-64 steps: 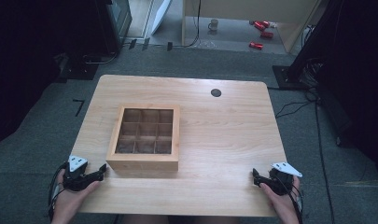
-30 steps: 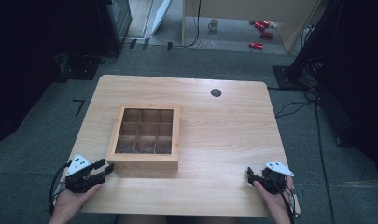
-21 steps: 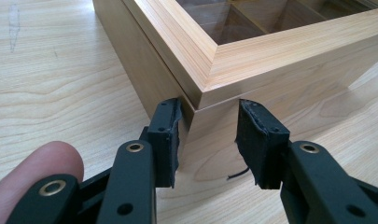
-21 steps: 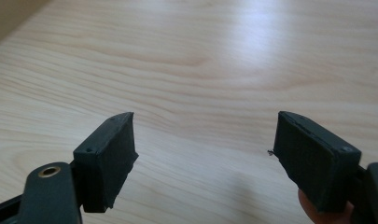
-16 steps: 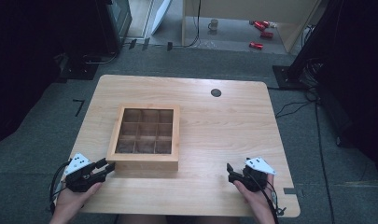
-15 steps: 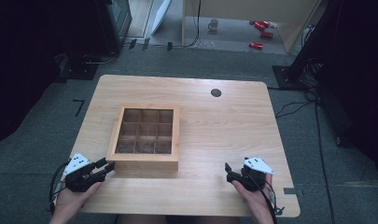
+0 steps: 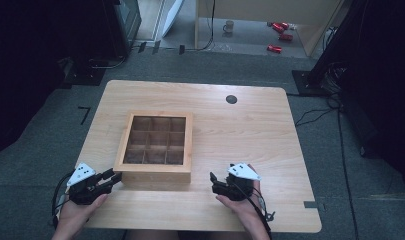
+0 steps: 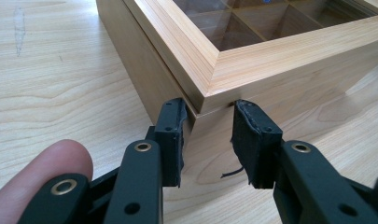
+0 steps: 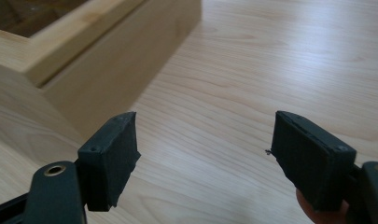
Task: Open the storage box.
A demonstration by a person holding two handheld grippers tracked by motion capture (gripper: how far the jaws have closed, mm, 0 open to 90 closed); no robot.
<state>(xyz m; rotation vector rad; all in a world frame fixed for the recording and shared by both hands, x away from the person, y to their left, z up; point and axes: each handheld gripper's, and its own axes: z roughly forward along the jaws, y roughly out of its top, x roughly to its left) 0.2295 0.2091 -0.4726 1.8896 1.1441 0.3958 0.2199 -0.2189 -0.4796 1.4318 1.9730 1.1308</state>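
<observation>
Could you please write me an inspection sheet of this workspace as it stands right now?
Surface: wooden table, light grain, with a round dark grommet near the far edge.
Job's things: wooden box with a windowed lid, shut, over a grid of compartments; contents cannot be told.
Clutter: nothing seen on the table.
Grippers: left gripper open, jaws either side of the box's near left corner at the lid seam; right gripper open wide over bare table, right of the box.
Cables: one trails from each gripper; more lie on the floor at right.
Surroundings: grey floor, a mug and red items beyond the table.
</observation>
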